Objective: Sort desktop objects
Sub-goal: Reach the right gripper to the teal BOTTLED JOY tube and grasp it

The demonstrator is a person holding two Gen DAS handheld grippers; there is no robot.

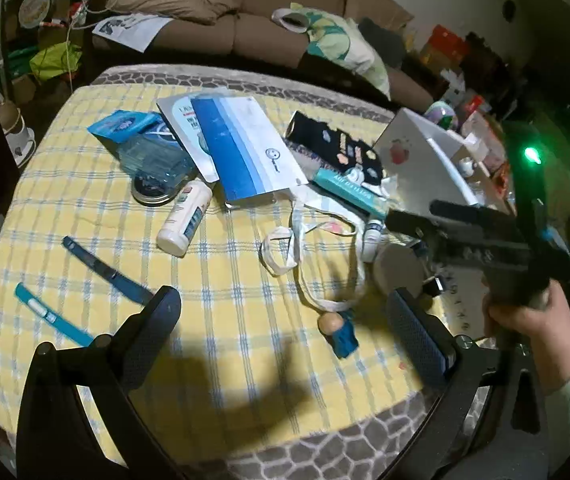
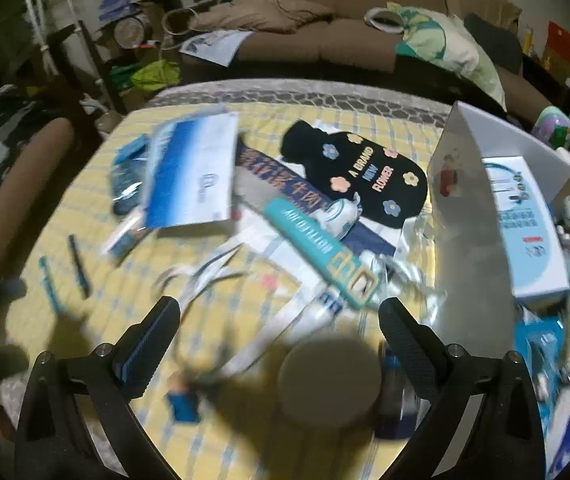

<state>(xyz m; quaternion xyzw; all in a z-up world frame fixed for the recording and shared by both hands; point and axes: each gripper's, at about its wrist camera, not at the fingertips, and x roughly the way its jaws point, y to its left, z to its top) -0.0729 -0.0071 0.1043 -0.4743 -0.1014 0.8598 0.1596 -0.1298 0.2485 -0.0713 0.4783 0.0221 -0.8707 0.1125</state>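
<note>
Below, my left gripper [image 1: 283,320] hangs over the yellow checked tablecloth [image 1: 221,360] with its fingers spread wide and nothing between them. Just ahead of it lies a small wooden peg doll with a blue body [image 1: 339,330], tied to a white cord [image 1: 305,276] that loops across the cloth. To its left lie a dark blue strap [image 1: 105,272] and a teal strap [image 1: 51,316], side by side but apart. Farther out a white bottle [image 1: 185,218] lies on its side, touching a round tin [image 1: 153,192], with a blue-and-white envelope [image 1: 245,152] just beyond.

My right gripper [image 2: 279,318], seen from its own camera, is likewise spread and empty, hovering above a round grey lid [image 2: 329,382], blurred. Beyond it lies a teal box [image 2: 325,256], partly over a black pouch with flower prints [image 2: 361,172]. To the right stands a white bin [image 2: 473,216], and inside it rests a white-and-blue carton [image 2: 525,236]. In the left view my hand [image 1: 533,320] grips the right tool's handle. A brown sofa [image 1: 269,20] lies behind the table.
</note>
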